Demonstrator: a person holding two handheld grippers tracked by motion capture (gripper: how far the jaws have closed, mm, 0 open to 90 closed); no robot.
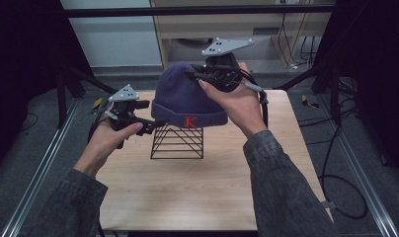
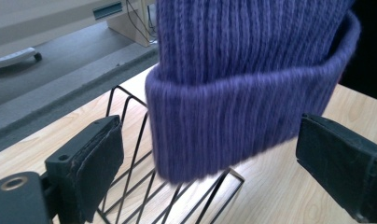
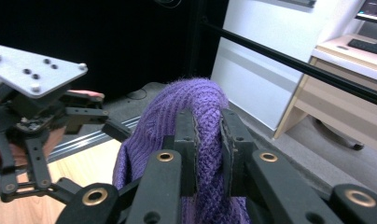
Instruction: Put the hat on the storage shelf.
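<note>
The hat (image 1: pixel 187 96) hangs above the wire rack (image 1: pixel 178 142), its cuff just over the rack's top, near the worktop's (image 1: pixel 187 192) far middle. The right tongs (image 3: pixel 207 135) are clamped on the crown, holding it from above. The left tongs (image 2: pixel 210 154) stand apart, the cuff's left edge between their pads, so the left hand is nearer the brim and likely closes there next.

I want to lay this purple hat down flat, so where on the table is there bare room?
The table is bare in front of the wire rack, toward the person, and along its right side beyond the right hand. It is crowded mid-table: the hat hangs over the rack, right tongs pinching its crown, left tongs open at its cuff.
</note>
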